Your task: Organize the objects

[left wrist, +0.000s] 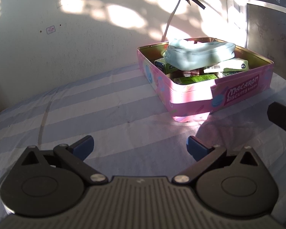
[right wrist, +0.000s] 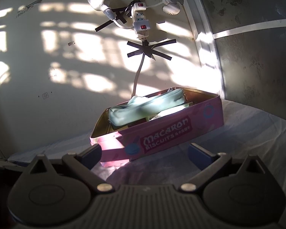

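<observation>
A pink macaron biscuit tin [left wrist: 196,99] stands open on the striped bedsheet [left wrist: 97,103], near the wall. A pale blue pouch [left wrist: 198,54] lies on top of several green and white small boxes [left wrist: 194,79] inside it. My left gripper [left wrist: 141,148] hovers open over the sheet, short of the tin and to its left, with nothing between its fingers. From the right wrist view, the tin [right wrist: 162,133] is just ahead, with the pouch [right wrist: 148,106] resting across it. My right gripper [right wrist: 145,154] is open and empty close to the tin's front wall.
A white wall [left wrist: 66,38] rises behind the bed. A power strip [right wrist: 141,19] with a bulb [right wrist: 97,0] is taped to the wall above the tin, its cord [right wrist: 137,76] hanging down behind it. A dark panel [right wrist: 257,57] stands at the right. The right gripper's body [left wrist: 282,118] shows at the left view's edge.
</observation>
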Demonstrator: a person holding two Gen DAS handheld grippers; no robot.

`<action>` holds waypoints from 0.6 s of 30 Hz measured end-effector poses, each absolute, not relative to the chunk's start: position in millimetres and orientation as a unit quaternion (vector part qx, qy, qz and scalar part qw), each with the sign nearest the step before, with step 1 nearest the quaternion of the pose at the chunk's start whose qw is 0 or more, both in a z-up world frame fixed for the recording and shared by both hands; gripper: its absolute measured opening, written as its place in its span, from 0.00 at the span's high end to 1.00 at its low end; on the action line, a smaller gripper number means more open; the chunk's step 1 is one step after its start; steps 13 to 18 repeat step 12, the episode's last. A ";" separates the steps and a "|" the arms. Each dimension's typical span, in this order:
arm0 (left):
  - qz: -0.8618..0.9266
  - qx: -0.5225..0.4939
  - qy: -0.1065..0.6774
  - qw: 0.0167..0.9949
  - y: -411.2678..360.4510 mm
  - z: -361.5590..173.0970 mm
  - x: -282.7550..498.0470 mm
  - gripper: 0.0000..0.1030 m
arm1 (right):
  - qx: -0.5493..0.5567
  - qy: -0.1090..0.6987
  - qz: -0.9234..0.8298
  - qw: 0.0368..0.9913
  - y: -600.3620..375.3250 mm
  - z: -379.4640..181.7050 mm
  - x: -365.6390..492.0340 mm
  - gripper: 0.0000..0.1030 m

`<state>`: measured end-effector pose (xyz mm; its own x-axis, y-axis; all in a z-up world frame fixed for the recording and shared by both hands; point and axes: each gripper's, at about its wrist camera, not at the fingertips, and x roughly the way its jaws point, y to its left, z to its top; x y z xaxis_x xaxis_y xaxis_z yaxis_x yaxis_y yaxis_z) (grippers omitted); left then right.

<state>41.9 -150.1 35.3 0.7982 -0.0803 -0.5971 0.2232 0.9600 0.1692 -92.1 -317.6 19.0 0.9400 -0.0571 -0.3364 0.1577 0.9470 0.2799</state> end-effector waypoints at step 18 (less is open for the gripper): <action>-0.098 0.106 0.313 0.939 -146.5 33.6 43.6 0.00 | 0.153 0.166 -0.055 0.973 -317.6 17.7 -90.5 0.03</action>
